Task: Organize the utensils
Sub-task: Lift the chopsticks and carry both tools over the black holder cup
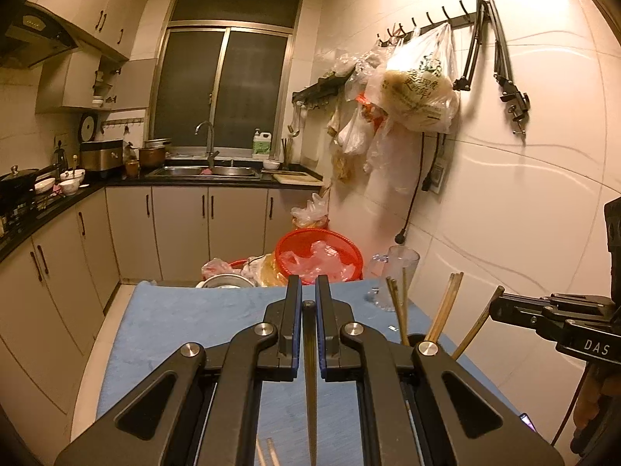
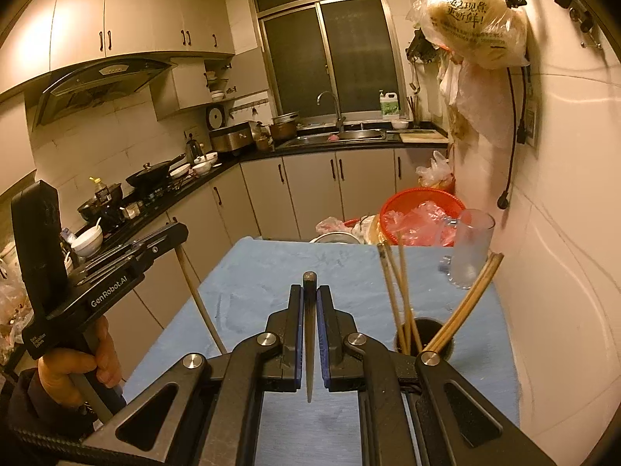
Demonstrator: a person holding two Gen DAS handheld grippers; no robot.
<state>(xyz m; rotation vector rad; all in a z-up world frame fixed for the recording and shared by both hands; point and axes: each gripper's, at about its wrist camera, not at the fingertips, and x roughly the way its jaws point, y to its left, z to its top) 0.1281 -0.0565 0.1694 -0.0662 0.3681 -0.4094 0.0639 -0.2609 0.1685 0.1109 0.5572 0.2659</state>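
Note:
My left gripper (image 1: 308, 283) is shut on a dark chopstick (image 1: 310, 369) that runs lengthwise between its blue pads above the blue cloth. In the right wrist view it shows at the left (image 2: 182, 233), a pale chopstick (image 2: 198, 295) hanging down from it. My right gripper (image 2: 309, 291) is likewise shut on a chopstick (image 2: 309, 334); the left wrist view shows it at the right (image 1: 496, 305), gripping a slanted chopstick (image 1: 477, 324). A dark holder cup (image 2: 434, 328) with several chopsticks leaning in it stands just right of both grippers, its rim also in the left wrist view (image 1: 415, 338).
A clear glass mug (image 2: 471, 248) stands behind the holder near the white wall. The blue cloth (image 2: 252, 272) covers the table. Loose chopsticks (image 1: 268, 450) lie on it under my left gripper. A red basket (image 2: 421, 209) and bags sit beyond the far edge.

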